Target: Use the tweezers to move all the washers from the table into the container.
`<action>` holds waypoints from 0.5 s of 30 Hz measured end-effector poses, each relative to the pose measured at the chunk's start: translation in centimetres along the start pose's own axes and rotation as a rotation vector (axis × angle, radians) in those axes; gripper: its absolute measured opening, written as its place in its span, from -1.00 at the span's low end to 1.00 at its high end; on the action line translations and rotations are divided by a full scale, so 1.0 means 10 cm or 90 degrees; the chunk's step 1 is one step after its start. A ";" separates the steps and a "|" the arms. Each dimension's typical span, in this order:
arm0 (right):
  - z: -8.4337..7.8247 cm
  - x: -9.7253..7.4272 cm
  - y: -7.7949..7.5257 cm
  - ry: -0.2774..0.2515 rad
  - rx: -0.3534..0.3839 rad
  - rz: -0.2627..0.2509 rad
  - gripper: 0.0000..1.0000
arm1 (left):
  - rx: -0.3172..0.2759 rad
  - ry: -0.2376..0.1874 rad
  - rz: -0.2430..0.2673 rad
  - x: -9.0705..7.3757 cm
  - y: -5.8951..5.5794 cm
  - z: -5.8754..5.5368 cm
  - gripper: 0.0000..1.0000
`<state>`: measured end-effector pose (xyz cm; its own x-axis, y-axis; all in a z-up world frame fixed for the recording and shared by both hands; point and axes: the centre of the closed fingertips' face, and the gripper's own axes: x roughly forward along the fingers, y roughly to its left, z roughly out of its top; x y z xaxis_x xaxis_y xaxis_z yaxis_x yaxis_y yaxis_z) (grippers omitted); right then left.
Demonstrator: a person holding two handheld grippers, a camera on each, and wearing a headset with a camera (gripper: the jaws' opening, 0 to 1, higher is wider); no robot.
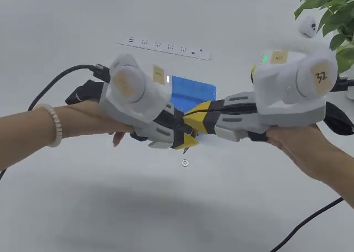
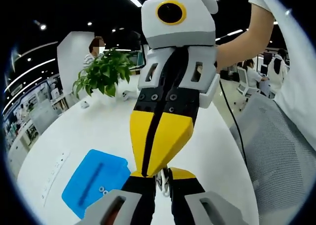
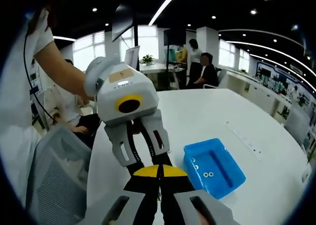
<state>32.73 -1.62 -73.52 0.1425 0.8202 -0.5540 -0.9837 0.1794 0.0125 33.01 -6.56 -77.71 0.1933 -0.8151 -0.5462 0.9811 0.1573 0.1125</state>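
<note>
My left gripper [image 1: 178,135] and right gripper [image 1: 194,125] meet tip to tip above the white table. In the left gripper view a thin metal pair of tweezers [image 2: 164,178] sits between the left gripper's [image 2: 163,175] yellow-tipped jaws, which are shut on it. The right gripper [image 2: 147,173] faces them with its yellow jaws pressed together, its tip at the tweezers. The blue container [image 1: 193,94] lies just behind the grippers and holds a few washers [image 3: 208,174]. One washer [image 1: 184,163] lies on the table right below the jaws.
A white power strip [image 1: 166,46] lies at the back of the table [image 1: 166,208]. A potted plant [image 1: 331,14] stands at the far right. Black cables [image 1: 55,83] trail from both grippers. A mesh chair [image 2: 281,151] and seated people are beyond the table.
</note>
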 end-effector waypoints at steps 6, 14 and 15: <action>-0.20 0.04 -0.01 0.013 0.021 -0.009 -1.00 | 0.027 0.007 0.025 0.15 -0.04 -0.14 -0.88; -0.41 0.07 -0.03 0.021 0.055 -0.035 -1.00 | 0.021 -0.007 0.048 0.30 -0.06 -0.26 -0.91; -0.42 0.07 -0.03 0.019 0.056 -0.038 -1.00 | 0.008 -0.012 0.050 0.30 -0.06 -0.26 -0.91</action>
<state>32.65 -3.42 -77.39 0.1963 0.7897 -0.5812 -0.9597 0.2764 0.0513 33.01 -7.65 -81.55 0.2687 -0.8110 -0.5196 0.9629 0.2135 0.1648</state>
